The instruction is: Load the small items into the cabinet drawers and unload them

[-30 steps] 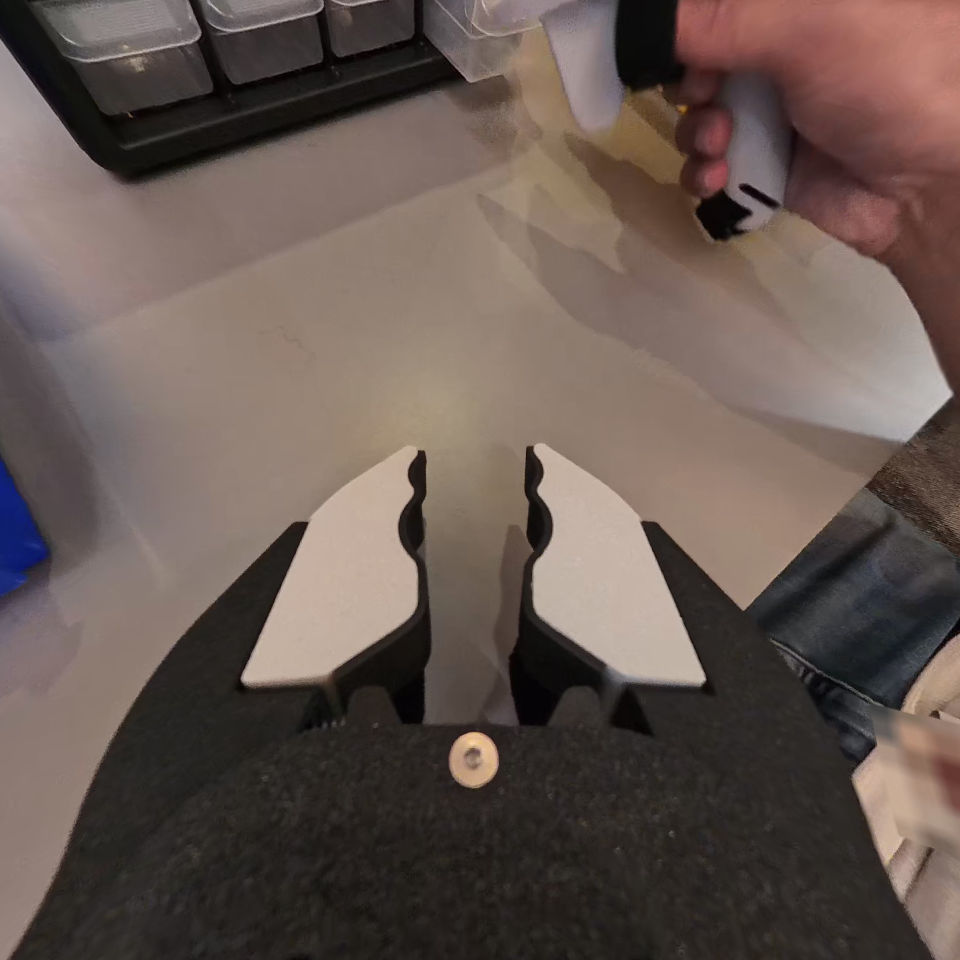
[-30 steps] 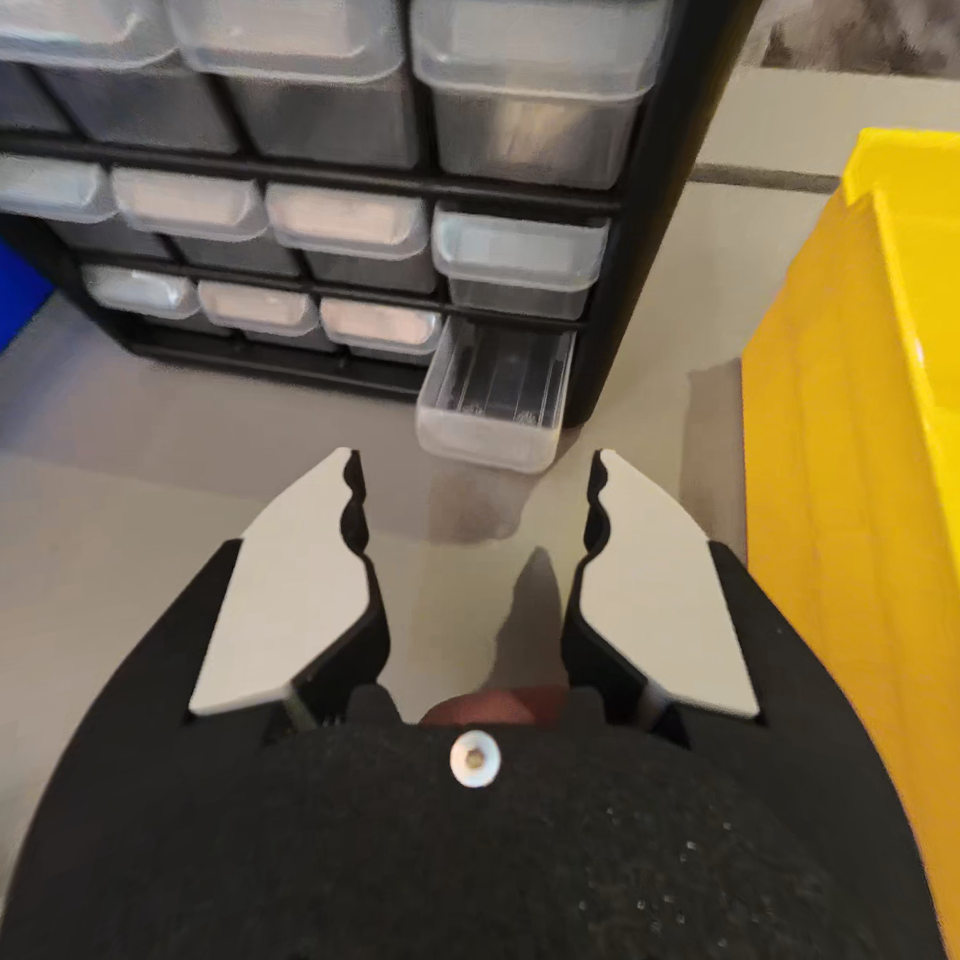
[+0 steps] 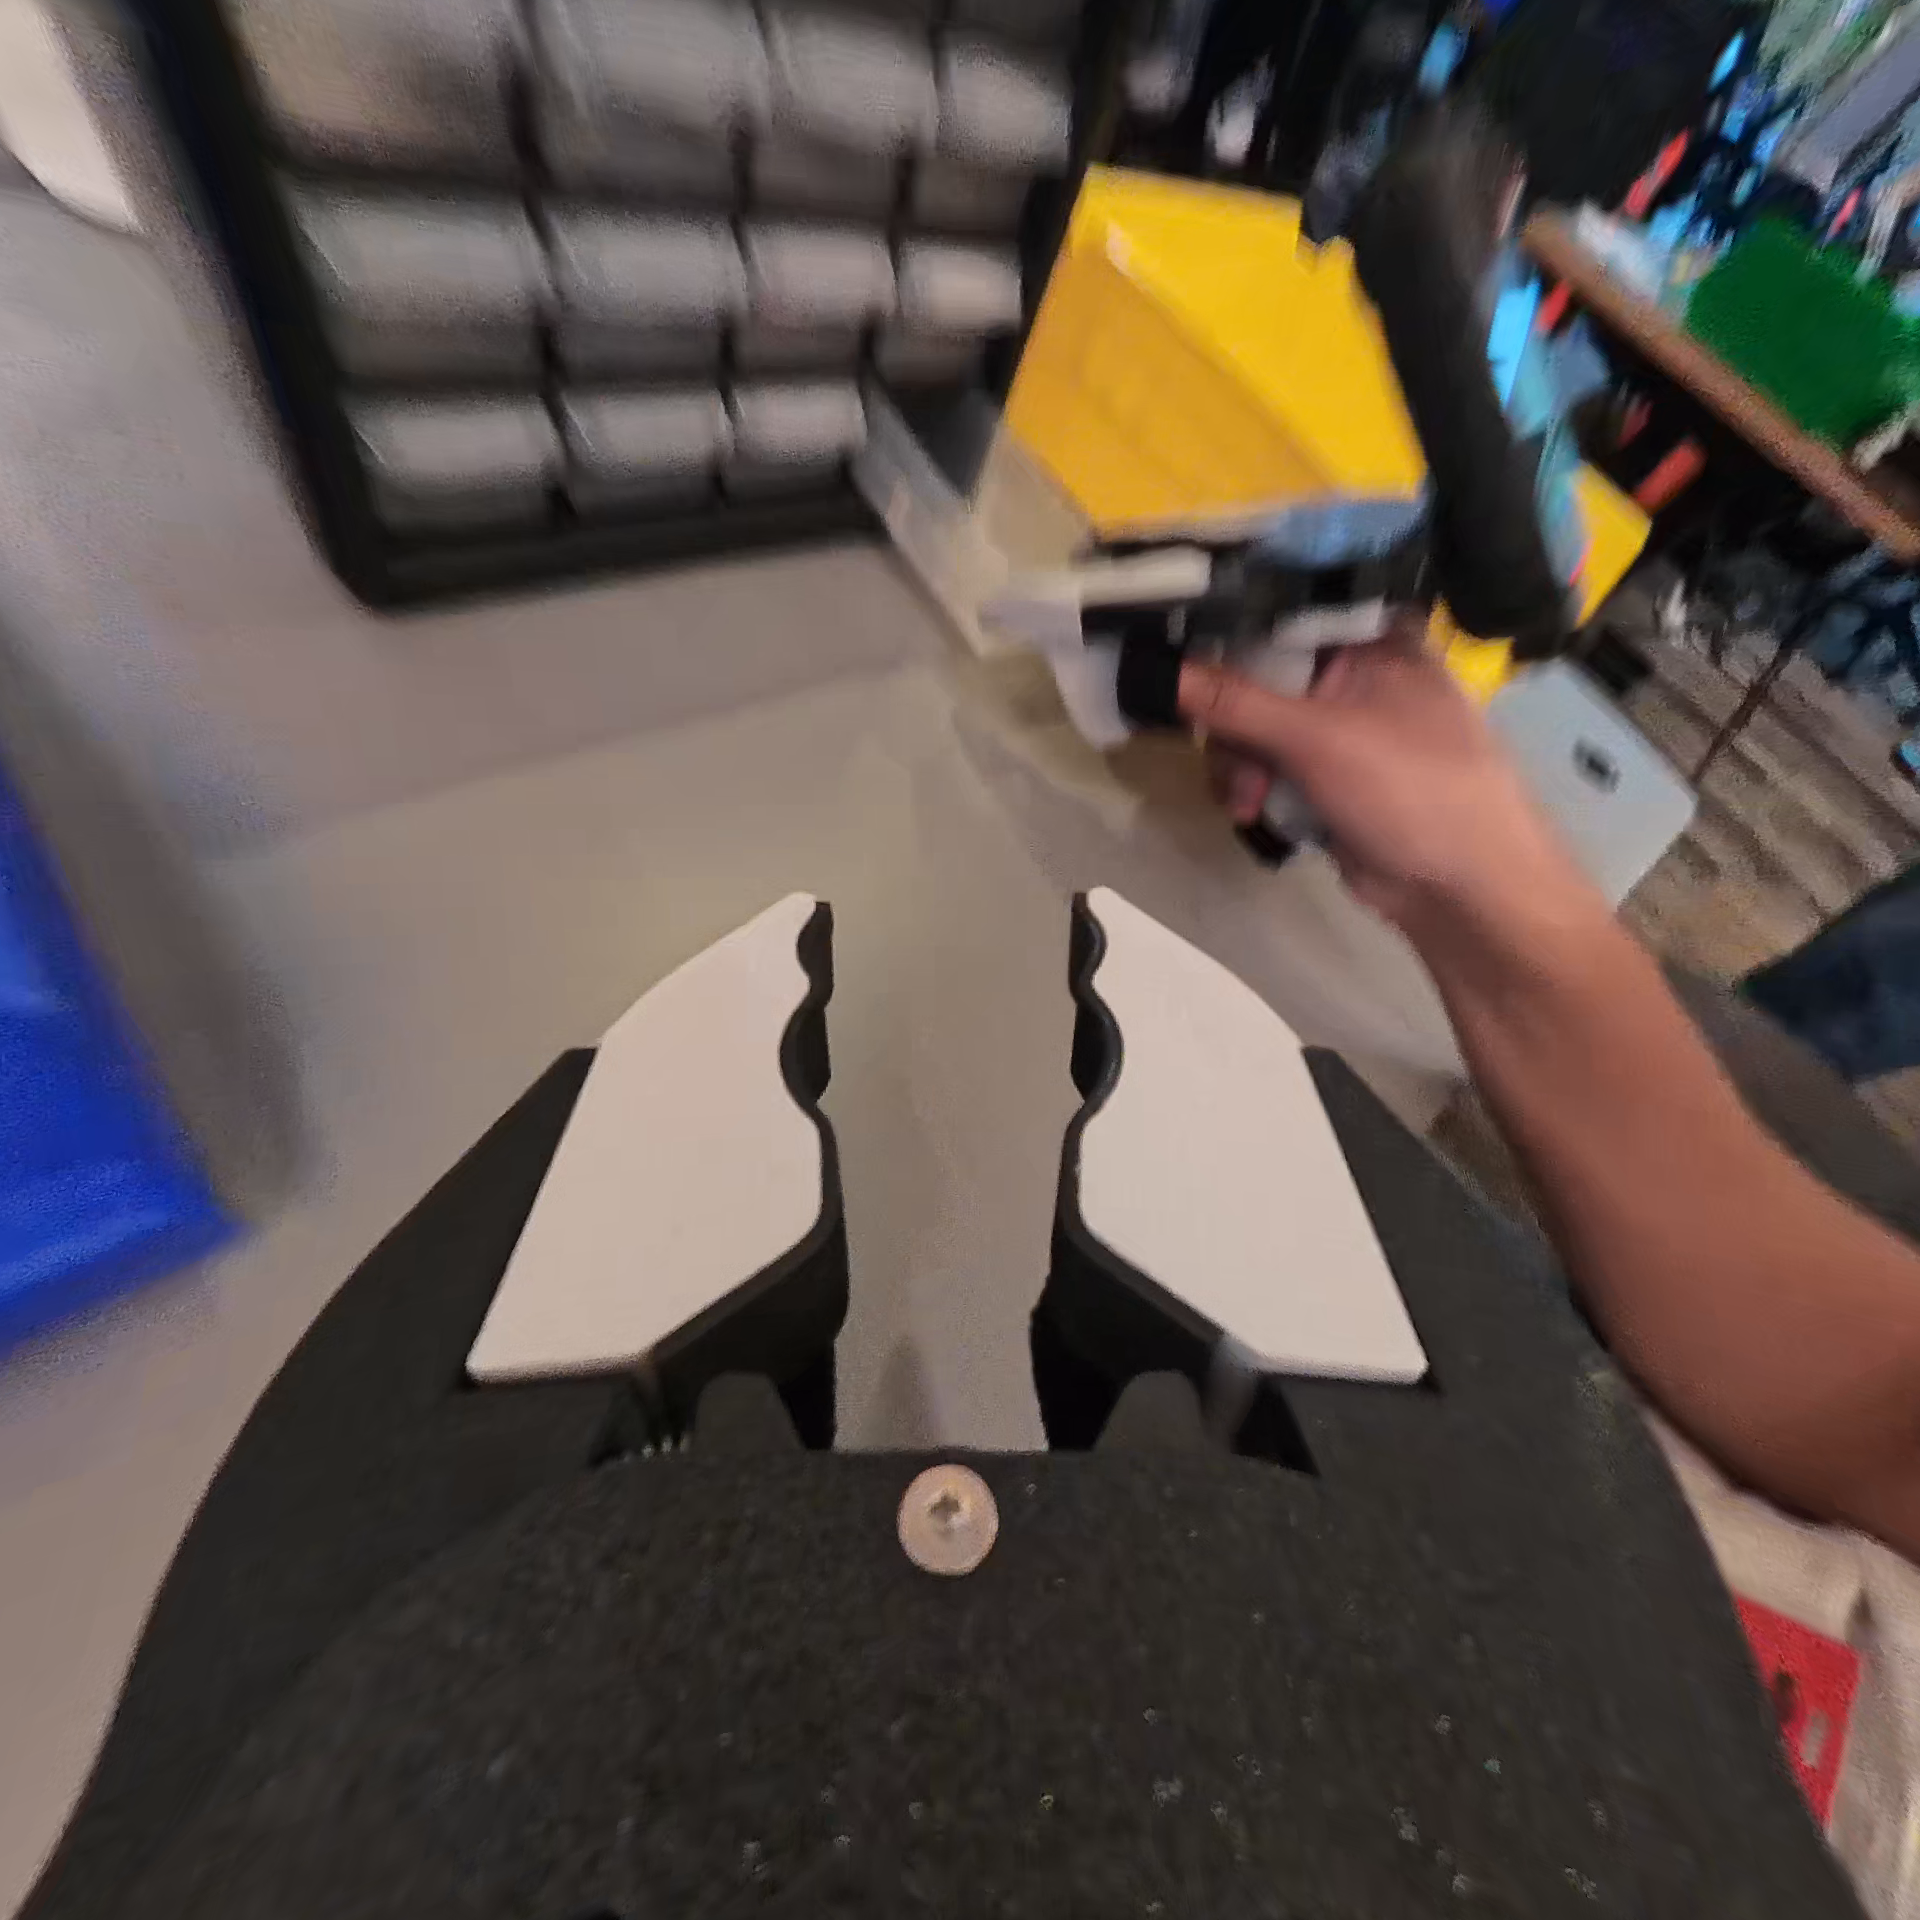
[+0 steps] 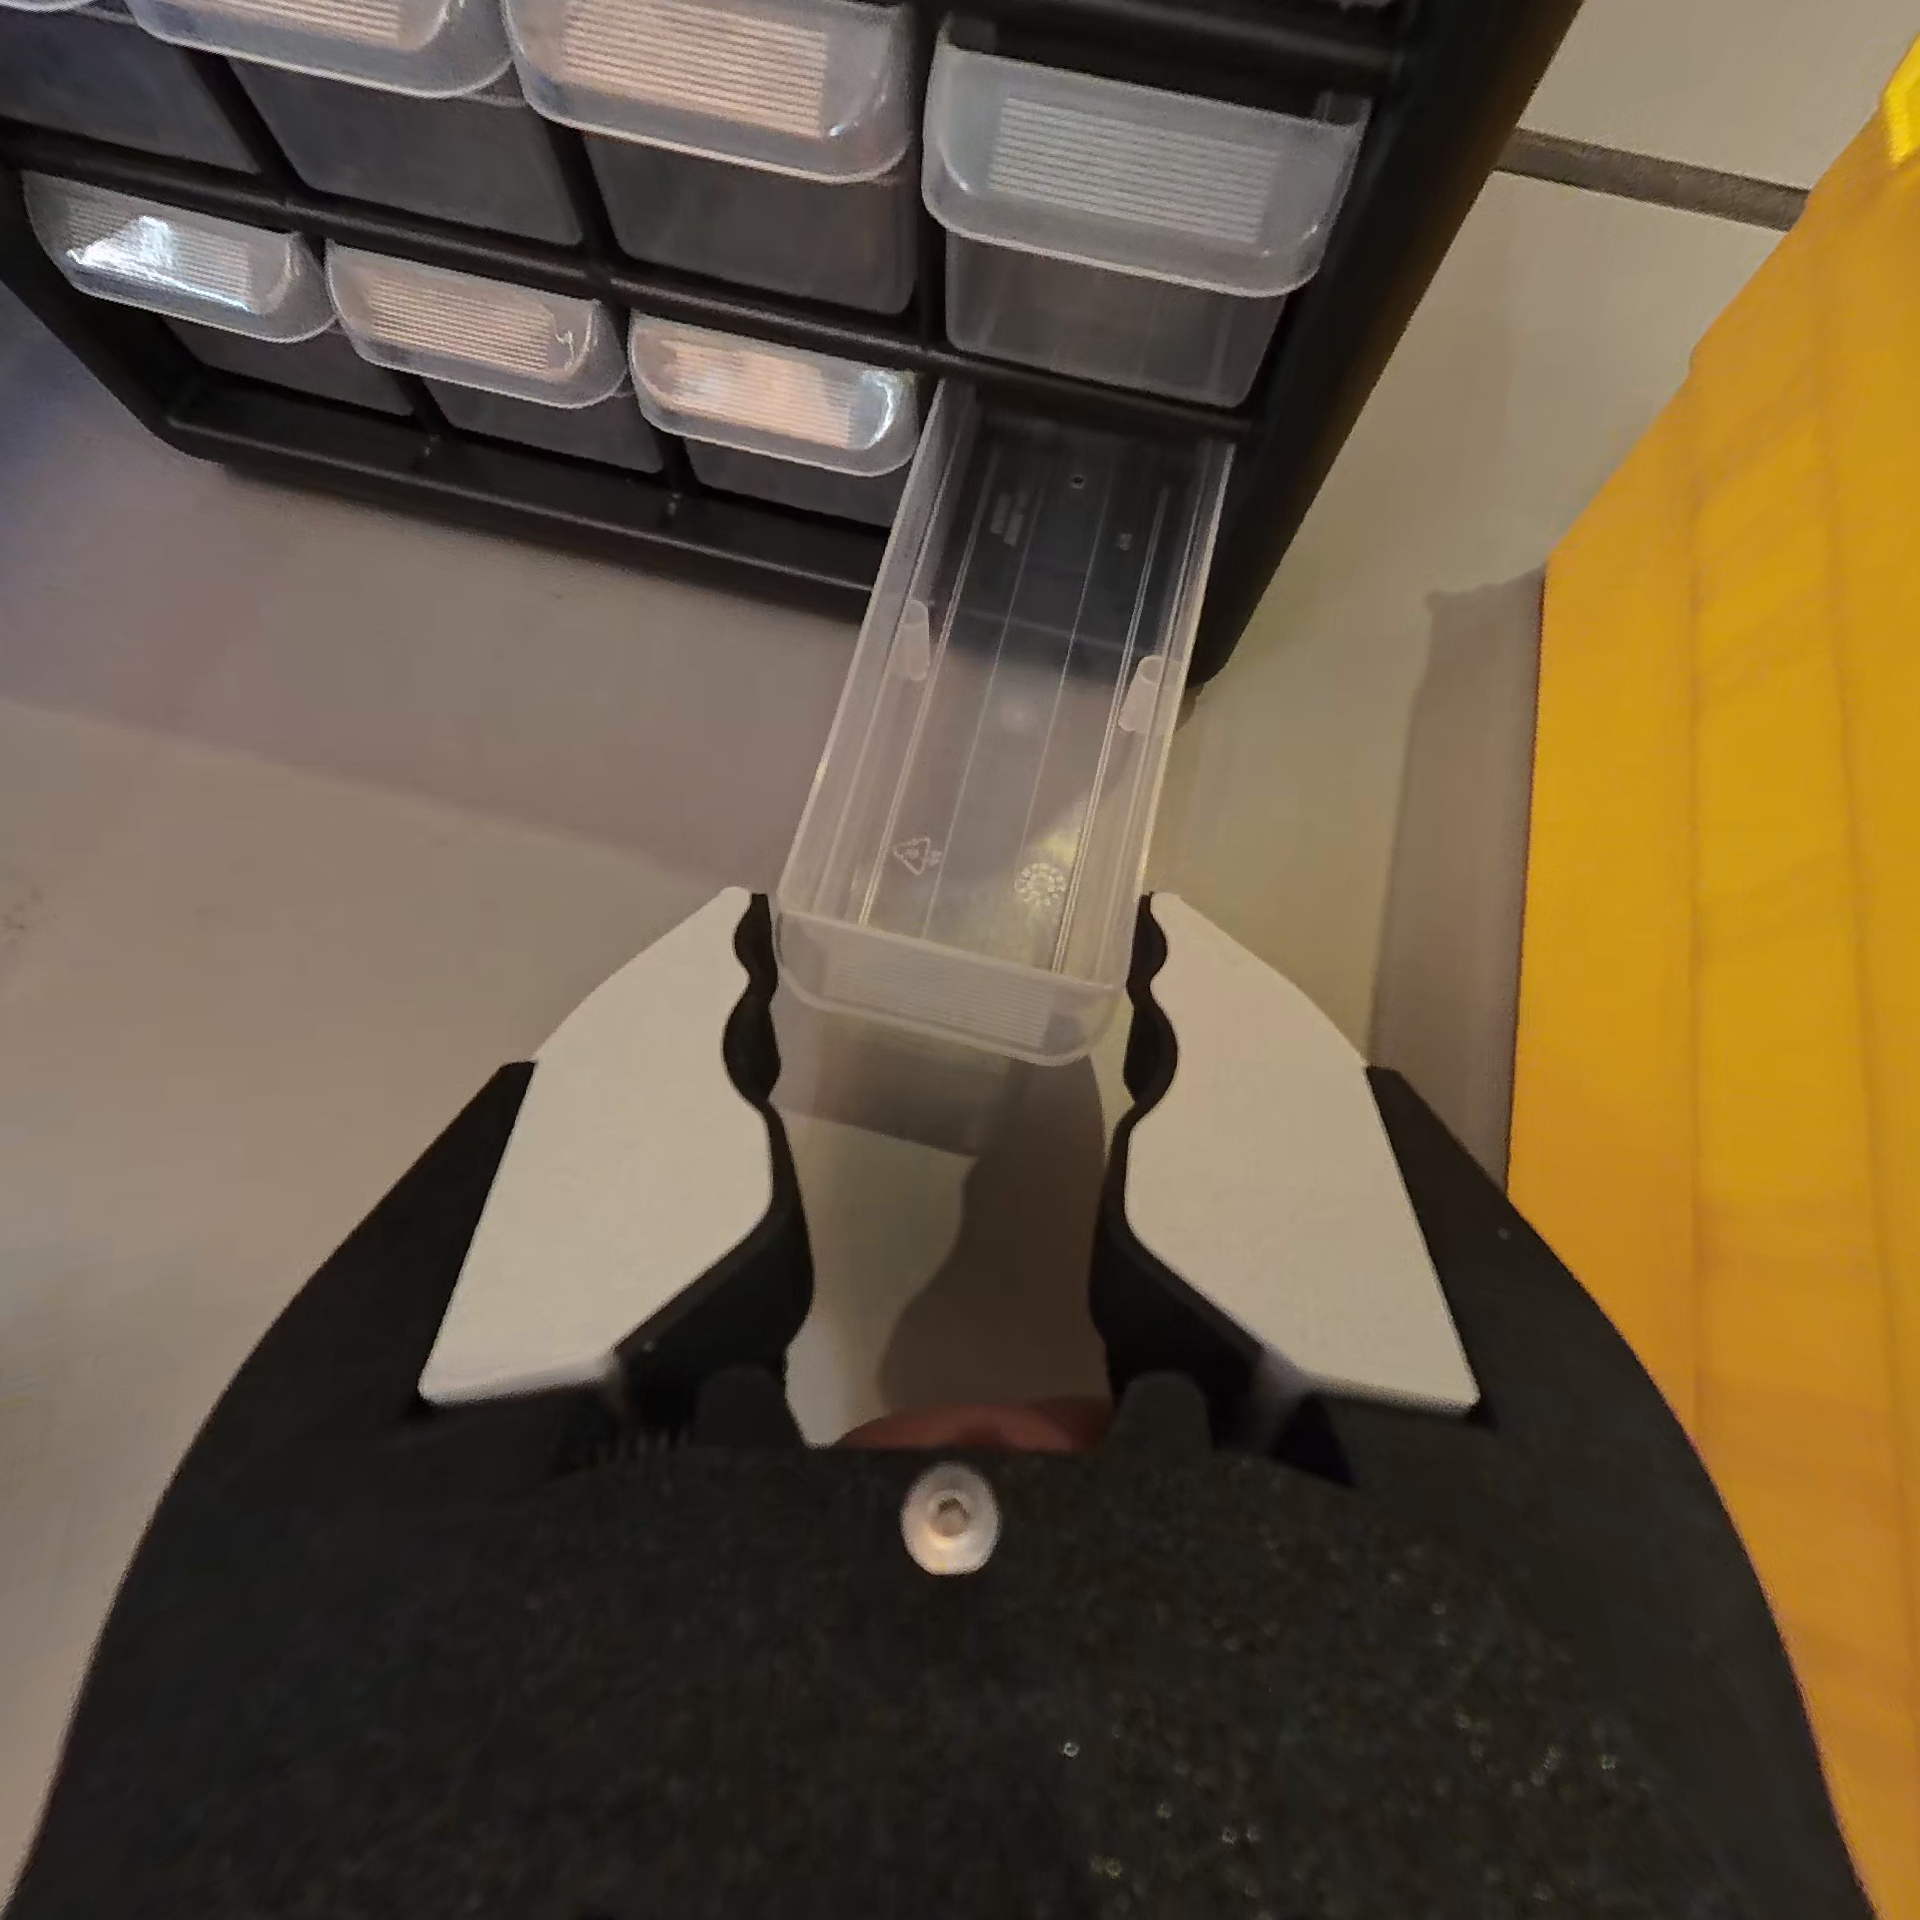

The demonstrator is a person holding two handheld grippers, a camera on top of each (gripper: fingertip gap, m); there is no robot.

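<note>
The right tongs (image 4: 951,940) sit at the front end of a clear plastic drawer (image 4: 997,769), which is pulled far out of the bottom-right slot of a black drawer cabinet (image 4: 1340,436) on a pale grey table (image 4: 312,831). The two white fingers (image 4: 644,1132) flank the drawer's ribbed front lip, one at each corner, spread about as wide as the drawer; whether they press it cannot be told. The drawer looks empty, its moulded base visible through the walls. The neighbouring drawers are pushed in. A yellow bin (image 4: 1714,935) stands just right of the cabinet and drawer.

In the left wrist view, blurred by motion, the left tongs (image 3: 951,914) hang over bare table with a moderate gap between the fingers and nothing in them. Farther off to the right, a person's hand (image 3: 1382,790) grips the other tool near the open drawer (image 3: 914,488) and the yellow bin (image 3: 1195,364). A blue object (image 3: 73,1143) shows at the left edge, and a cluttered bench (image 3: 1766,395) lies beyond on the far right.
</note>
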